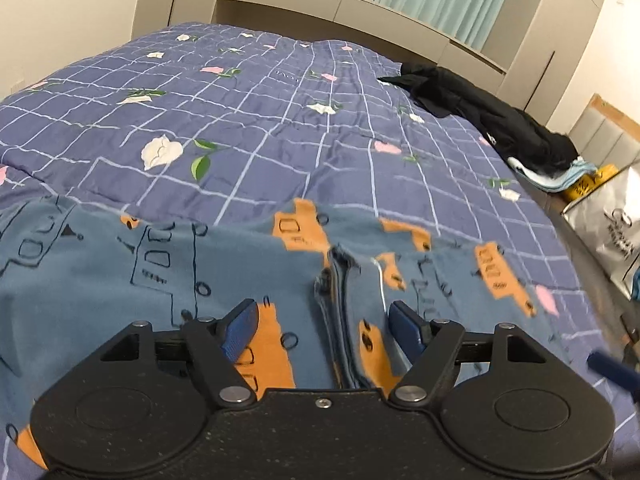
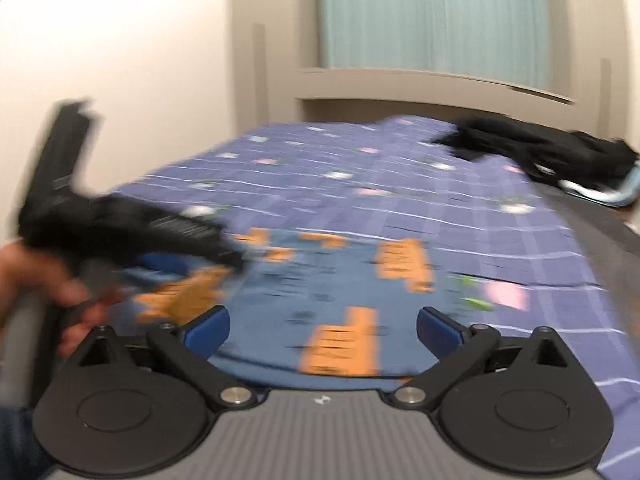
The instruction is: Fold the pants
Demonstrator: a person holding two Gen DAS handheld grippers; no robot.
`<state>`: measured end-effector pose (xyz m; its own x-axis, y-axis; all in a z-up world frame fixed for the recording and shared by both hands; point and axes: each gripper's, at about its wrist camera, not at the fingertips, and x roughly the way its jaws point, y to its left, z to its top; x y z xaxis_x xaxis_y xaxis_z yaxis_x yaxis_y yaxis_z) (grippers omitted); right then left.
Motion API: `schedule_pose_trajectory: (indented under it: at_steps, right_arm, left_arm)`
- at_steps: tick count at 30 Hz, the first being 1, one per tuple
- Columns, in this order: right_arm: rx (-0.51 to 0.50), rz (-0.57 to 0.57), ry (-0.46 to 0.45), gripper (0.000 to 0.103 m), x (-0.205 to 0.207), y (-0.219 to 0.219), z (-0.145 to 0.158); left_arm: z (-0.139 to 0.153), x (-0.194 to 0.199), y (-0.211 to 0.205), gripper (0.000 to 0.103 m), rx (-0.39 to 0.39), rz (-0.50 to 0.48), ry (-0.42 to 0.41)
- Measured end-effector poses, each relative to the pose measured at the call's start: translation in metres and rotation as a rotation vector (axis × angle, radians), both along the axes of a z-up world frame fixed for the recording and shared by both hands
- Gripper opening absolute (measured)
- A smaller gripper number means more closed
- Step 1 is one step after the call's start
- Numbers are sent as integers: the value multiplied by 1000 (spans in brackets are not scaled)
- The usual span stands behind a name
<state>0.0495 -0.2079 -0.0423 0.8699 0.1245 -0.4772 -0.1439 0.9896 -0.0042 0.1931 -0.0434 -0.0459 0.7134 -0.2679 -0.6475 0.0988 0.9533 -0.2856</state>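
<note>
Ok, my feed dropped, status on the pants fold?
Left gripper open over pants. Right gripper open, empty. Pants lying on quilt. Black clothes at far edge, clear of work.

Beyond the pants (image 1: 200, 280) the quilt (image 1: 260, 120) lies open; dark clothes (image 1: 500, 120) crowd its right edge.

The left gripper (image 1: 324, 320) has its jaws spread wide, the two blue pads (image 1: 240, 326) well apart with nothing caught between them, tips angled forward and slightly down. The right gripper (image 2: 323, 330) is likewise agape — its blue pads (image 2: 208, 332) stand far from each other and clasp nothing. In the right wrist view the person's left hand (image 2: 36, 280) shows at the left edge, blurred, fingers curled round the handle of the left gripper (image 2: 120, 232), whose black body slants down and to the right — how its jaws stand there cannot be made out.
</note>
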Motion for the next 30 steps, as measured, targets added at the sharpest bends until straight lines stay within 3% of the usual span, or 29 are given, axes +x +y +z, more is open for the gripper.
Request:
schedule_pose_trajectory:
  at_steps: [4, 10, 15, 22, 26, 30]
  right_arm:
    - [-2, -131, 78, 103, 27, -28, -3]
    - [-32, -211, 138, 103, 53, -53, -18]
    - [-72, -197, 134, 103, 71, -55, -22]
    - [-148, -164, 94, 103, 117, -50, -17]
    - [-161, -190, 125, 103, 134, -58, -23]
    - [-111, -206, 140, 103, 115, -68, -29]
  left_arm:
    - [-5, -12, -1, 77, 32, -7, -30]
    - [-6, -21, -2, 83, 57, -8, -48]
    - [1, -7, -4, 94, 67, 27, -45]
    - [-3, 24, 2, 100, 15, 165, -1]
    - [-6, 16, 3, 101, 36, 147, -18]
    - [-8, -3, 2, 102, 56, 122, -41]
